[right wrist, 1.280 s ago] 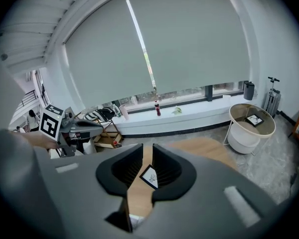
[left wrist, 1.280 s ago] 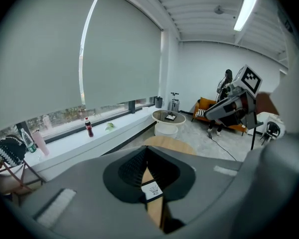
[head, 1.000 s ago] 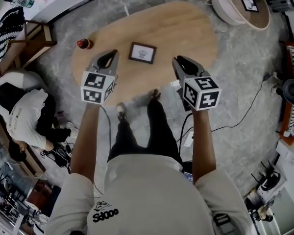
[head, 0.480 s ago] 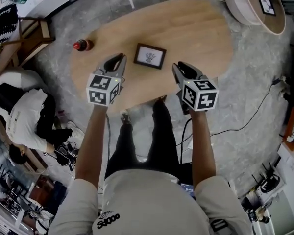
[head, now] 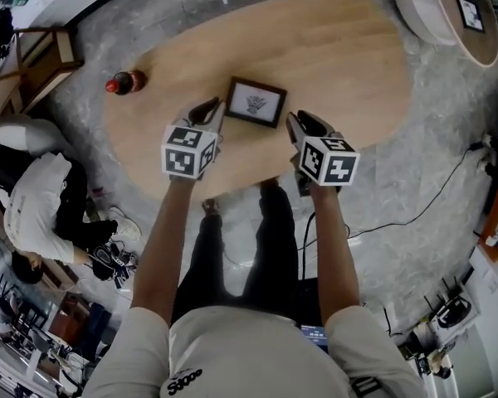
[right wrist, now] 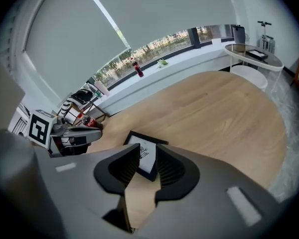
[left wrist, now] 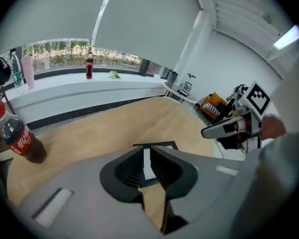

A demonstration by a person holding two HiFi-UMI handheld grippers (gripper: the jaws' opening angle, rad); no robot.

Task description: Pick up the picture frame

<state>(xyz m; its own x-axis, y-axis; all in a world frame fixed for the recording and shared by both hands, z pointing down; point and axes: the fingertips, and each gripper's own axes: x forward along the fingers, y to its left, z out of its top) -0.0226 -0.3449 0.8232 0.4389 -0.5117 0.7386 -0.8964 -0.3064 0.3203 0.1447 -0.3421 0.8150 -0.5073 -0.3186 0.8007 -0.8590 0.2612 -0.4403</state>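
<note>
**Picture frame [head: 256,102] untouched on worktop [head: 349,48]**

I have the left gripper [head: 211,109] and right gripper [head: 298,123] close on either side of the black frame, which lies flat. Both are released, nothing grasped; the right gripper's jaws have just been opening.

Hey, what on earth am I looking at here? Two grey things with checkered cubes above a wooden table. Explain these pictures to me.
A person holds a hand-held grasping tool in each hand. The checkered cubes are part of those tools. The overhead picture comes from a camera on the person's head, looking down. The other two come from cameras riding on the left tool and the right tool, looking along their jaws. On the oval table lie a dark picture frame and, nearer the left end, a cola bottle. Nothing is held: both tools hover beside the frame with jaws apart, and the right one's have just been opening.
</note>
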